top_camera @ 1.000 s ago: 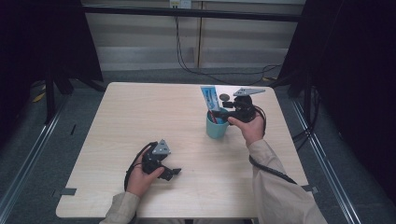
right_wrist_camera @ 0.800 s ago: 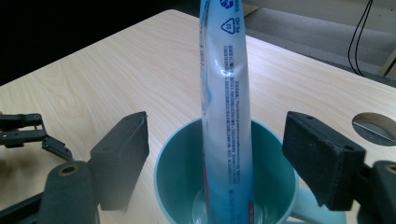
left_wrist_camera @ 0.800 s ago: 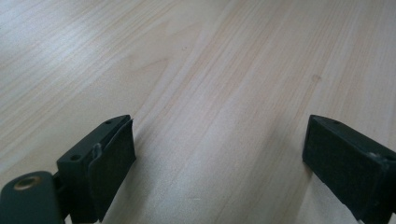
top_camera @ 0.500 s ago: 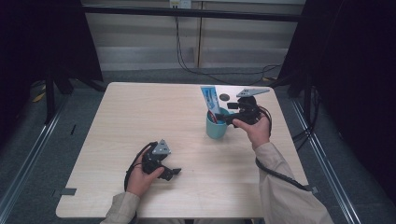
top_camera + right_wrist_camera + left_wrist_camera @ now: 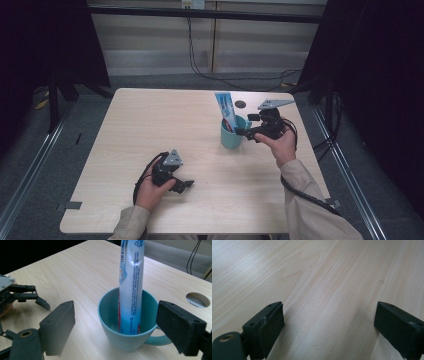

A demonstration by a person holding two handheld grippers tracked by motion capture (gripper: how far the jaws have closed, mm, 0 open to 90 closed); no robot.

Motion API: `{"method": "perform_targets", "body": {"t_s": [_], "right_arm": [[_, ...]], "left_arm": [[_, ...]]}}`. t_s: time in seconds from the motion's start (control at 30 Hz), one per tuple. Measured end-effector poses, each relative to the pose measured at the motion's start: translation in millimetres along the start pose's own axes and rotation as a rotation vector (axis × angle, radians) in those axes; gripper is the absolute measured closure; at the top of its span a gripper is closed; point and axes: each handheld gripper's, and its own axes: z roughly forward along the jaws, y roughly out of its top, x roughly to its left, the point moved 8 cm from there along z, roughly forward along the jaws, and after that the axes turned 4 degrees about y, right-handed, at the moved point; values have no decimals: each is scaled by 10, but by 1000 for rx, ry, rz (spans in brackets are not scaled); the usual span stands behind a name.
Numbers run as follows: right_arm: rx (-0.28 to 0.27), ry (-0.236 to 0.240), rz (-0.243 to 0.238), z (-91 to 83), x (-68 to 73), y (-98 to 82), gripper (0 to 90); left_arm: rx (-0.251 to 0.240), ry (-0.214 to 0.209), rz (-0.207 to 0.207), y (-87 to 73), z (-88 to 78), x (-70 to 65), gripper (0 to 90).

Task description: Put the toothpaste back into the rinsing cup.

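A teal mug [image 5: 232,136] stands on the table right of centre. A blue and white toothpaste tube [image 5: 226,111] stands upright in it and leans on the rim. My right gripper [image 5: 246,133] hovers just right of the mug, pointing at it. Its jaws have just been opening and stand wide apart, pressing on nothing. In the right gripper view the mug [image 5: 125,325] and the tube [image 5: 131,277] sit framed between the jaws. My left gripper [image 5: 183,184] rests low at the front of the table, open over bare wood [image 5: 329,302].
The light wooden table [image 5: 150,120] has a round cable hole [image 5: 240,104] behind the mug. Cables trail from both grippers. Dark frame posts and floor rails flank the table. In the right gripper view the left gripper [image 5: 27,296] shows farther off.
The right gripper has drawn back a little from the mug, to the right and slightly up, and its jaws have spread wider. The tube stays in the mug. The left hand has not moved.
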Motion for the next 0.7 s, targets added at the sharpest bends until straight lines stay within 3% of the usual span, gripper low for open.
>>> {"method": "perform_targets", "body": {"t_s": [0.47,0.7], "right_arm": [[41,-1,-37,-131,110,-218,148],[62,8,-40,-150,151,-438,139]], "left_arm": [[-1,-1,0,1,1,-1,89],[-1,-1,0,1,1,0,89]]}}
